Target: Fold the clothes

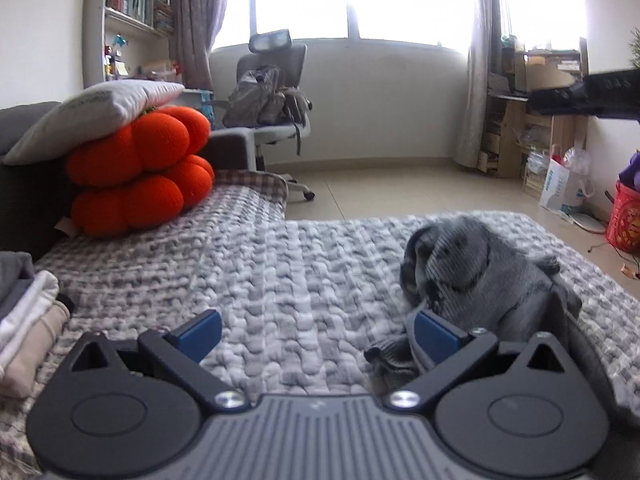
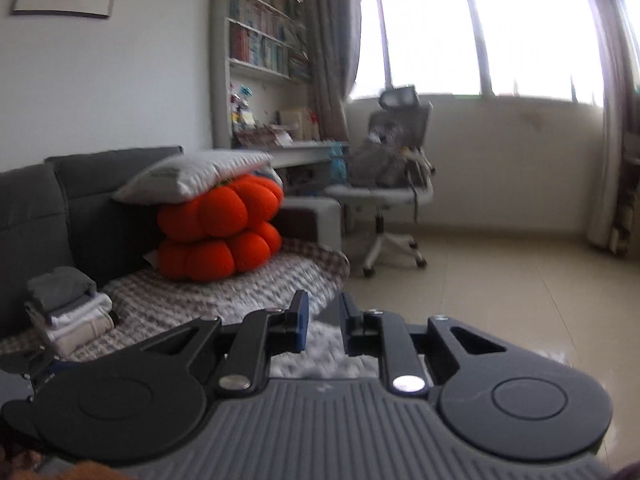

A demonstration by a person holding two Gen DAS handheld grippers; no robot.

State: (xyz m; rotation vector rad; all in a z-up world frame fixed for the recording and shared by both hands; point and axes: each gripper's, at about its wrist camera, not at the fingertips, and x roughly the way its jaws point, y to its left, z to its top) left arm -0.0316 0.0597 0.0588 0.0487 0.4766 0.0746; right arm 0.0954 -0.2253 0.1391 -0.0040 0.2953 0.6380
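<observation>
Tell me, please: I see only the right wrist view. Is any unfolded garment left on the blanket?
Observer: Yes. The left wrist view shows one crumpled grey garment lying on the blanket.
Operator: Where is it from the left tool?
Observer: Beside the left tool, on the picture's right; its edge lies against the nearer finger.
Operator: Does that tool hold it?
Observer: No. Its jaws stand wide open, with only blanket between them.
</observation>
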